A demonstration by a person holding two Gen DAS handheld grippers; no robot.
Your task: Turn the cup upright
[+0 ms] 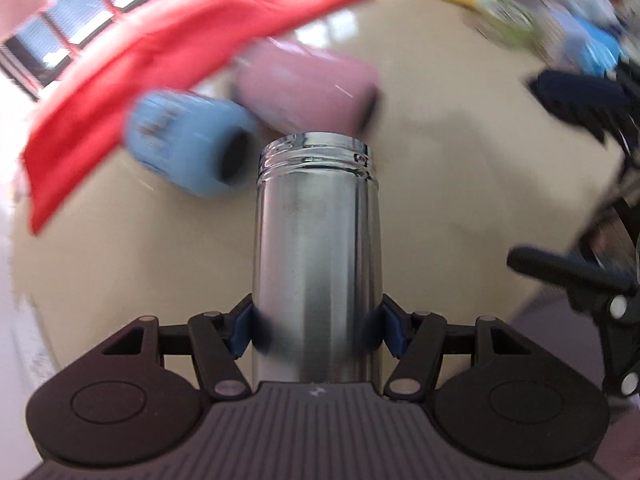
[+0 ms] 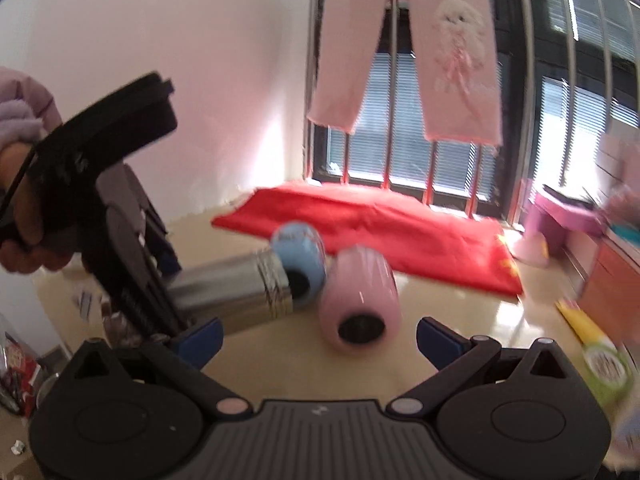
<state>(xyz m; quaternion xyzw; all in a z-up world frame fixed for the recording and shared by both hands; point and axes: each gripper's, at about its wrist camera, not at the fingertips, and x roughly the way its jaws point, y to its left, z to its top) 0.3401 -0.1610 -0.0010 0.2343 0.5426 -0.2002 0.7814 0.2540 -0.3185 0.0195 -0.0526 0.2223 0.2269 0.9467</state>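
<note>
Steel cup (image 1: 316,248) sits clamped in my left gripper (image 1: 316,330), gripped low on the body so the threaded mouth points away; in the right wrist view it lies near horizontal, off the beige floor (image 1: 440,184), likely mid-rotation. My right gripper (image 2: 318,336) hangs with fingers apart, holding nothing, facing the pink cup (image 2: 360,304) and blue cup (image 2: 300,260), both on their sides. No legible writing anywhere; the blue cup's print is blurred.

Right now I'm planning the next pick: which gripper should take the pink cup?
Right. The right gripper is open with the lying pink cup just ahead, while the left gripper is clamped on the steel cup.
</note>
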